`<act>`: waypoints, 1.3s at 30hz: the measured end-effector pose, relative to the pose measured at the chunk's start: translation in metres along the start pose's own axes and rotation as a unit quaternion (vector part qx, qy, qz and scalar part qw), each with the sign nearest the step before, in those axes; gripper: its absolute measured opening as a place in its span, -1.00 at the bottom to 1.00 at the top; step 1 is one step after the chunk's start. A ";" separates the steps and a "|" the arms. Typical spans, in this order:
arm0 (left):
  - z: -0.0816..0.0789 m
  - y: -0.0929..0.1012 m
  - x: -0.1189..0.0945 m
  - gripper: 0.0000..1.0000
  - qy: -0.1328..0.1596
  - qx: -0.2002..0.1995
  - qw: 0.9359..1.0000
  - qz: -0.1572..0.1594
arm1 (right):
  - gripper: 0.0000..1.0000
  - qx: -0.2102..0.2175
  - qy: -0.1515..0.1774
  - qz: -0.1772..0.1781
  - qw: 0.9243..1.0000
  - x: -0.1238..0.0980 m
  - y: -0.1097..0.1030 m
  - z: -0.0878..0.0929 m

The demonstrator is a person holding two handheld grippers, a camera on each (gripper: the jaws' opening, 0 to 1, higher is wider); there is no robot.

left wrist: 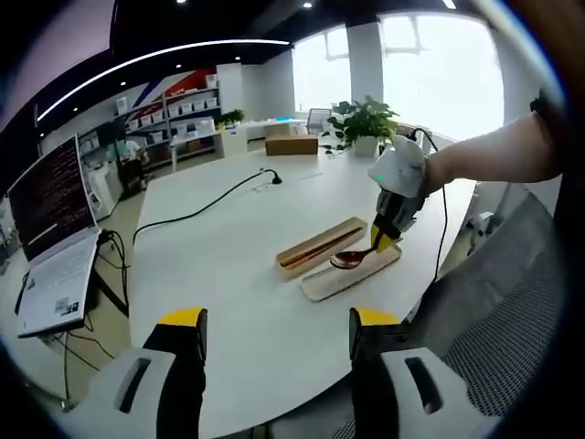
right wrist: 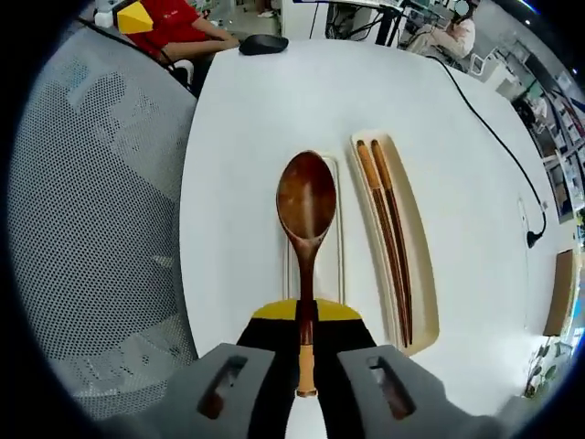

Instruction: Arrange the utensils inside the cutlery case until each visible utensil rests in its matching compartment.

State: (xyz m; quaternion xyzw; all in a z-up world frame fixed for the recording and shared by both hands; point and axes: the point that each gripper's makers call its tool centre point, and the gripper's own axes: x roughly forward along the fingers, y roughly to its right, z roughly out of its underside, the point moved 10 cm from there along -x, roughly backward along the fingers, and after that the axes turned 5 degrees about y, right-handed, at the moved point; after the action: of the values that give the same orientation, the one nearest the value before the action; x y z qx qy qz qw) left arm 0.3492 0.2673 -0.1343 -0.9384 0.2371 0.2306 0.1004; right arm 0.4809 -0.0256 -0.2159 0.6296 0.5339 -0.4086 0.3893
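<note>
The wooden spoon (right wrist: 306,240) is clamped by its handle between the jaws of the right gripper (right wrist: 305,322), bowl pointing straight ahead over the shallow tray (right wrist: 341,240) of the cutlery case. Just right of the jaws, 2 chopsticks (right wrist: 388,240) lie in the case's other half (right wrist: 424,274) (a long slot). The left gripper (left wrist: 274,322) hovers with jaws apart, the white table (left wrist: 228,274) beyond it.
</note>
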 end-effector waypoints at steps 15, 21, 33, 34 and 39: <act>0.000 -0.001 0.000 0.30 0.000 -0.004 1.000 -0.001 | -1.00 -0.007 0.000 0.030 1.000 -0.007 0.028 -0.003; 0.001 -0.001 0.001 0.30 -0.002 -0.003 1.000 0.000 | -1.00 -0.014 -0.001 0.036 0.999 -0.007 0.040 -0.010; 0.002 -0.001 0.002 0.30 -0.008 -0.004 1.000 0.002 | -1.00 -0.040 -0.011 0.035 0.999 0.005 0.064 -0.027; 0.002 -0.001 0.002 0.30 -0.009 -0.004 1.000 0.003 | -1.00 -0.042 -0.012 0.033 0.998 0.007 0.065 -0.028; 0.002 0.000 0.003 0.30 -0.012 -0.002 1.000 0.004 | -1.00 -0.048 -0.023 0.026 0.998 0.019 0.072 -0.028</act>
State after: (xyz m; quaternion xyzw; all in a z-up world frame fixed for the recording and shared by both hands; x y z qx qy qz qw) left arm 0.3511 0.2667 -0.1375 -0.9347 0.2395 0.2427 0.1003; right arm 0.5564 -0.0017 -0.2195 0.6144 0.5272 -0.3863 0.4420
